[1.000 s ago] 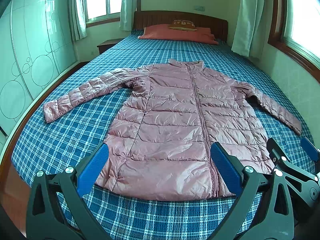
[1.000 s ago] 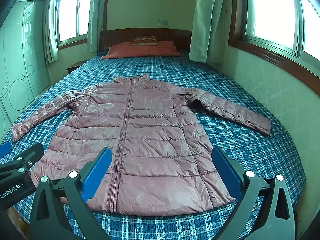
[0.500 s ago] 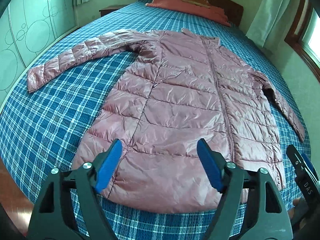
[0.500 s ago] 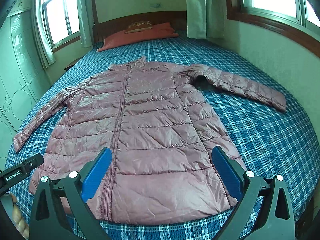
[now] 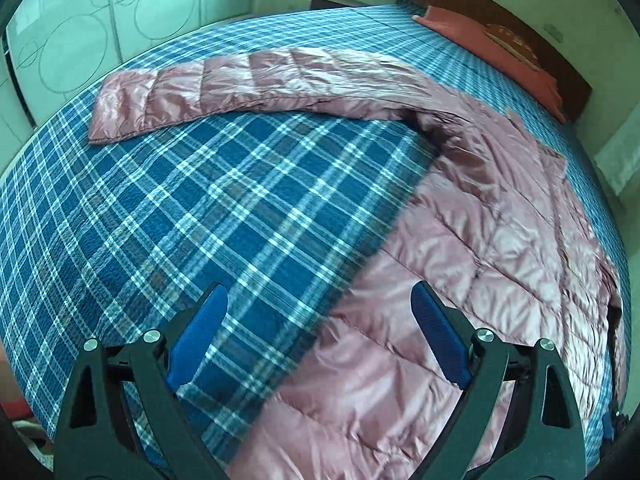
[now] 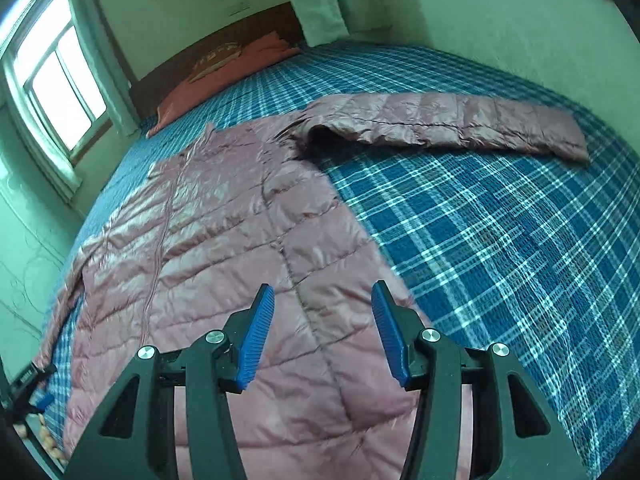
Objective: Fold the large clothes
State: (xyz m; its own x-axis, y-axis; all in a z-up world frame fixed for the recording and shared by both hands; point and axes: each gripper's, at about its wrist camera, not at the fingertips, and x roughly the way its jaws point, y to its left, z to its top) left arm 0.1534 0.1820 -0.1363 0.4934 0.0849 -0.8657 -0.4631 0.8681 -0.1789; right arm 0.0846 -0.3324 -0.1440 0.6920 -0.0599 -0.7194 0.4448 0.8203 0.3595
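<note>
A pink quilted jacket [image 5: 460, 240] lies flat, front up and zipped, on the blue plaid bed [image 5: 180, 200]. Its left sleeve [image 5: 256, 84] stretches out across the cover. My left gripper [image 5: 318, 292] hovers over the jacket's lower left side edge, jaws wide and opening, with nothing pressed between the pads. In the right wrist view the jacket [image 6: 224, 232] fills the left half and its right sleeve [image 6: 440, 124] reaches toward the wall. My right gripper [image 6: 323, 290] hangs over the lower right panel, jaws closing and about half apart; the pads do not pinch the fabric.
An orange-red pillow [image 5: 492, 52] lies at the wooden headboard [image 6: 224, 40]. A pale wardrobe [image 5: 80, 40] runs along the bed's left side. A window [image 6: 60, 80] and curtain stand beyond the head end, and a wall [image 6: 520, 40] borders the bed's right side.
Both grippers have come down close over the jacket and spread apart, the left toward its left edge, the right toward its right side. Both views have rolled. The right jaws have narrowed.
</note>
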